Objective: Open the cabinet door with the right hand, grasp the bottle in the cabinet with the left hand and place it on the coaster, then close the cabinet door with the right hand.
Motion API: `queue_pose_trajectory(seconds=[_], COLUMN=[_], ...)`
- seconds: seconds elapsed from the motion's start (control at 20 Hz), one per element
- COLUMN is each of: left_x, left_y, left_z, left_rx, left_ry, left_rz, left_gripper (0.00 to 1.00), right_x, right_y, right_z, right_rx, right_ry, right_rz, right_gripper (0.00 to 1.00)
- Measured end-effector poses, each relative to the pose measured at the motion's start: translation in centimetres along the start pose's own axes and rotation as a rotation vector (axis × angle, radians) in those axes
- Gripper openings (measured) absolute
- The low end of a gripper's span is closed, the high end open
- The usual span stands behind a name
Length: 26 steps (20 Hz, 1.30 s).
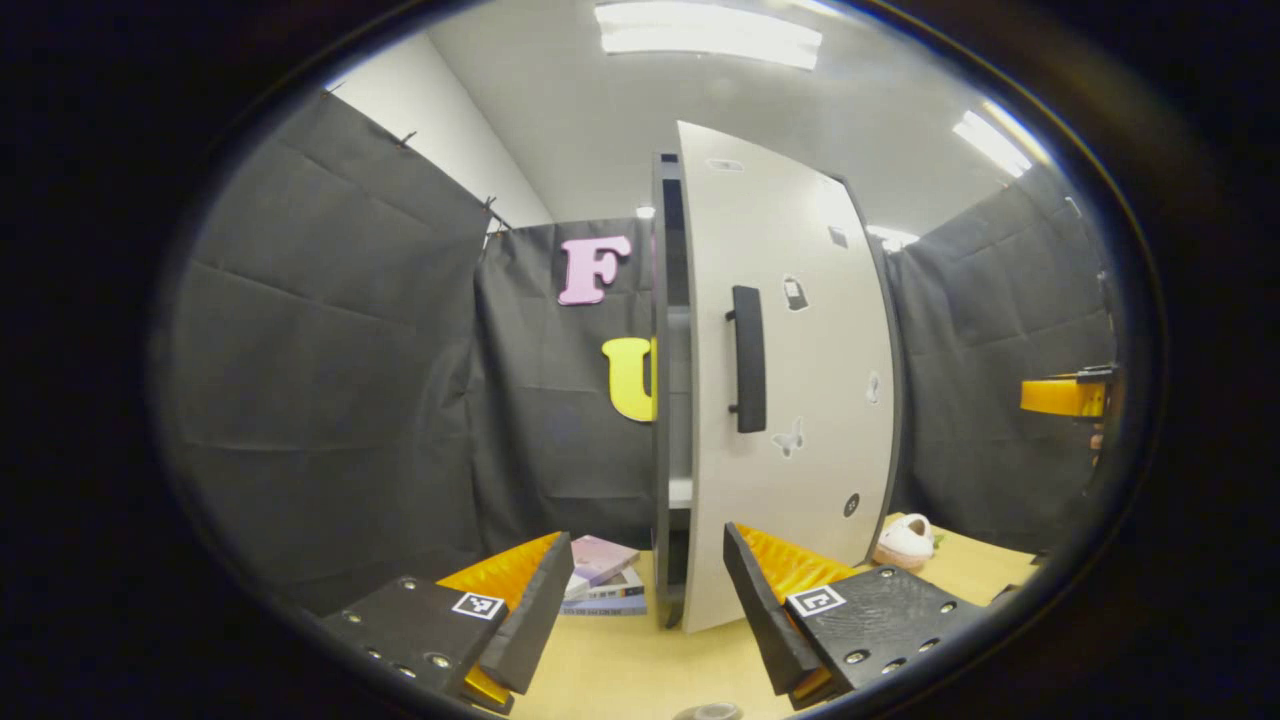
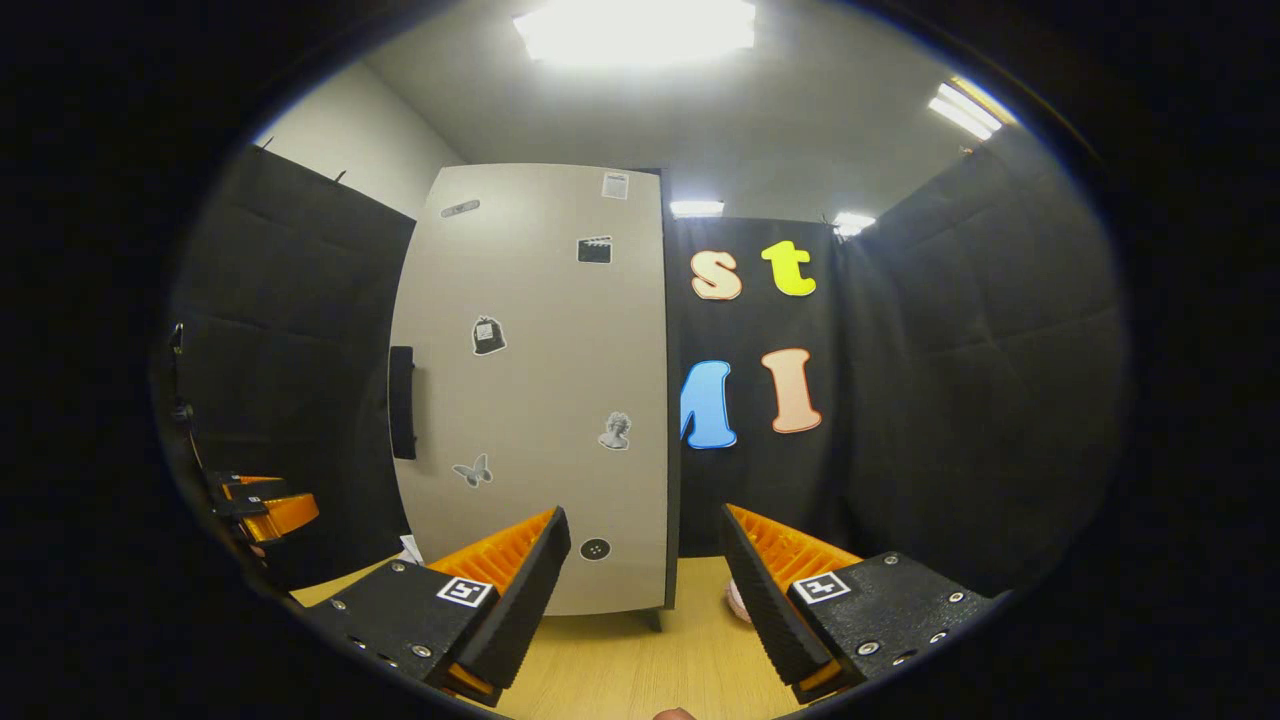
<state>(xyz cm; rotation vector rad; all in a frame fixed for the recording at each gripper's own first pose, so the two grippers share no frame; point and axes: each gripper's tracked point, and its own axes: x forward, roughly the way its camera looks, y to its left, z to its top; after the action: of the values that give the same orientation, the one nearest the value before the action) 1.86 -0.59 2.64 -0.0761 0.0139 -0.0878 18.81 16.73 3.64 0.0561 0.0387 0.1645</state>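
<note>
So, quick rundown:
Left tool point(image 1: 640, 620): spread wide, nothing held, hanging over the pale wooden worktop point(image 1: 640, 670).
Right tool point(image 2: 645, 600): also wide apart, holding nothing, facing the door.
Tall white cabinet door with stickers point(image 1: 790, 400): ajar, dark gap along its left edge, pale shelves inside.
Black bar handle point(image 1: 748, 358): upright on the door, untouched.
Bottle: can't tell, not visible through the gap.
Stack of books point(image 1: 603, 588): on the worktop left of the cabinet.
Pink-and-white slipper point(image 1: 906, 541): right of it.
</note>
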Motion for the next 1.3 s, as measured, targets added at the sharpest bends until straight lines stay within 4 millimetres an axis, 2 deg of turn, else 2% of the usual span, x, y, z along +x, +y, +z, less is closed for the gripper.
queue_pose_trajectory(seconds=[0.2,0.45,0.5,0.6,0.65,0.7,0.75,0.8,0.85,0.9,1.15,1.2,1.3], left_x=[0.2,0.3,0.3,0.1,0.1,0.1,0.2,0.3,0.5,0.4,-0.7,-0.8,-0.7], left_y=[-1.4,-1.7,-1.6,-1.4,-1.2,-1.0,-0.7,-0.4,0.0,0.2,0.6,0.7,1.2], left_z=[0.7,2.1,2.3,2.5,2.4,2.3,2.2,2.1,2.0,2.0,3.1,3.2,3.2], left_rx=[0.016,0.044,0.052,0.066,0.069,0.066,0.058,0.047,0.039,0.034,0.044,0.044,0.044], left_ry=[-0.003,-0.012,-0.013,-0.013,-0.011,-0.009,-0.008,-0.004,-0.001,-0.001,-0.016,-0.015,-0.013], left_rz=[0.016,0.03,0.031,0.036,0.041,0.046,0.05,0.056,0.063,0.069,0.091,0.092,0.095], left_gripper=[0.91,0.91,0.87,0.87,0.87,0.91,0.91,0.87,0.87,0.91,0.91,0.87,0.87], right_x=[0.0,-0.4,-0.3,0.0,0.2,0.2,0.3,0.5,0.6,0.7,0.9,1.1,1.1], right_y=[-2.5,-3.4,-3.6,-4.0,-4.1,-4.1,-4.0,-4.1,-4.1,-4.0,-3.5,-3.6,-3.4], right_z=[-0.7,-1.0,-0.9,-1.0,-1.0,-1.0,-0.8,-0.7,-0.6,-0.4,0.0,0.0,-0.1], right_rx=[0.0,0.015,0.01,0.004,0.005,0.008,0.009,0.008,0.006,0.004,0.001,-0.003,-0.003], right_ry=[0.01,0.006,0.003,0.003,0.004,0.006,0.005,0.004,0.001,-0.003,-0.016,-0.015,-0.015], right_rz=[-0.022,-0.032,-0.036,-0.045,-0.047,-0.048,-0.05,-0.052,-0.052,-0.054,-0.05,-0.051,-0.052], right_gripper=[0.93,0.93,0.93,0.93,0.93,0.93,0.93,0.93,0.93,0.93,0.93,0.93,0.93])
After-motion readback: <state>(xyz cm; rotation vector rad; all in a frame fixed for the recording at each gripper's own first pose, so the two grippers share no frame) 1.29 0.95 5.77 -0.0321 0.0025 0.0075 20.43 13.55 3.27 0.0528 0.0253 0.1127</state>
